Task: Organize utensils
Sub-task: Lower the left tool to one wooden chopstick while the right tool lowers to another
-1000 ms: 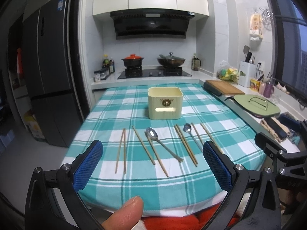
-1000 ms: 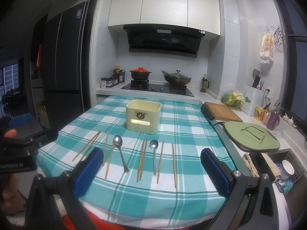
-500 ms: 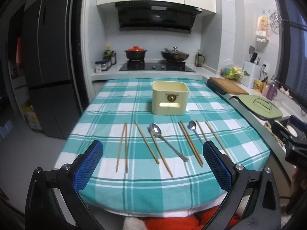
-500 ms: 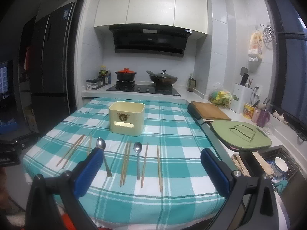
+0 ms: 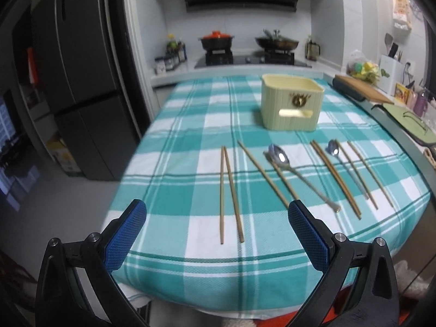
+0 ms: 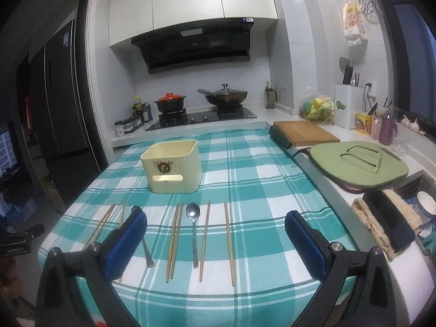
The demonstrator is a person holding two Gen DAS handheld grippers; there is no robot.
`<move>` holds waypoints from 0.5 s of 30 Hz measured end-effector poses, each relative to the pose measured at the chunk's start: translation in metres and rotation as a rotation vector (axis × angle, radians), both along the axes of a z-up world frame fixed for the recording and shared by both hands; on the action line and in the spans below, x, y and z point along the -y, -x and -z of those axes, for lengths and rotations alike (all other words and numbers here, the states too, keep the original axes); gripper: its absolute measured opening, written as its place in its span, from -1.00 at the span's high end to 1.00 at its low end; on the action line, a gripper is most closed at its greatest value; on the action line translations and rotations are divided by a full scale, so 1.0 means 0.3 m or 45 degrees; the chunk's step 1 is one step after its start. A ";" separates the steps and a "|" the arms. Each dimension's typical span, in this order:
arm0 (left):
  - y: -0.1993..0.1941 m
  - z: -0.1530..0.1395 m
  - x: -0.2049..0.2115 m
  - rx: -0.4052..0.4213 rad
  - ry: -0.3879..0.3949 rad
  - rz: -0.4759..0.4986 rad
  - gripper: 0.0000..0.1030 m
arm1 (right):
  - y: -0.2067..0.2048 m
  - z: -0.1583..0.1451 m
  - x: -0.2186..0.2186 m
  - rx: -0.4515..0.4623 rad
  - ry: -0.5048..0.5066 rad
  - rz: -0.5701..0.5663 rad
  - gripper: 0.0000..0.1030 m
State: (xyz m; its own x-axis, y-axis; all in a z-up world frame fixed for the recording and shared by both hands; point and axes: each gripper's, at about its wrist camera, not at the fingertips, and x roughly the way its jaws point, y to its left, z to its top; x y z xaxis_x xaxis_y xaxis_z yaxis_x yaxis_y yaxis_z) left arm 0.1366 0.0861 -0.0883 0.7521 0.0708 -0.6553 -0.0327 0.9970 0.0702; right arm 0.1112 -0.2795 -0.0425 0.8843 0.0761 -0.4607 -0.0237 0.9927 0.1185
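A cream utensil holder stands on the teal checked tablecloth. In front of it lie several wooden chopsticks and two metal spoons in a row. My left gripper is open and empty, low over the table's front edge, before the leftmost chopstick pair. My right gripper is open and empty above the front edge; its left finger hides part of the other spoon.
A stove with a red-lidded pot and a wok is behind the table. A cutting board, a green lid and a sink with dishes line the right counter. A dark fridge stands left.
My left gripper has swung left and come closer to the table, so the chopsticks look larger. My right gripper has tilted and moved nearer the utensils. Both have stayed open.
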 end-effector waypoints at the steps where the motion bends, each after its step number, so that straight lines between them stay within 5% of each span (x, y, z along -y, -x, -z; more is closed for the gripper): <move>1: -0.031 0.017 -0.021 -0.030 0.021 0.003 -0.99 | -0.022 0.024 0.003 -0.033 -0.019 -0.013 -1.00; 8: -0.263 0.156 -0.119 -0.225 0.136 0.031 -0.99 | -0.175 0.217 0.009 -0.353 0.051 -0.012 -1.00; 15: -0.459 0.302 -0.144 -0.349 0.080 0.021 -0.99 | -0.218 0.267 0.032 -0.425 0.003 0.009 -1.00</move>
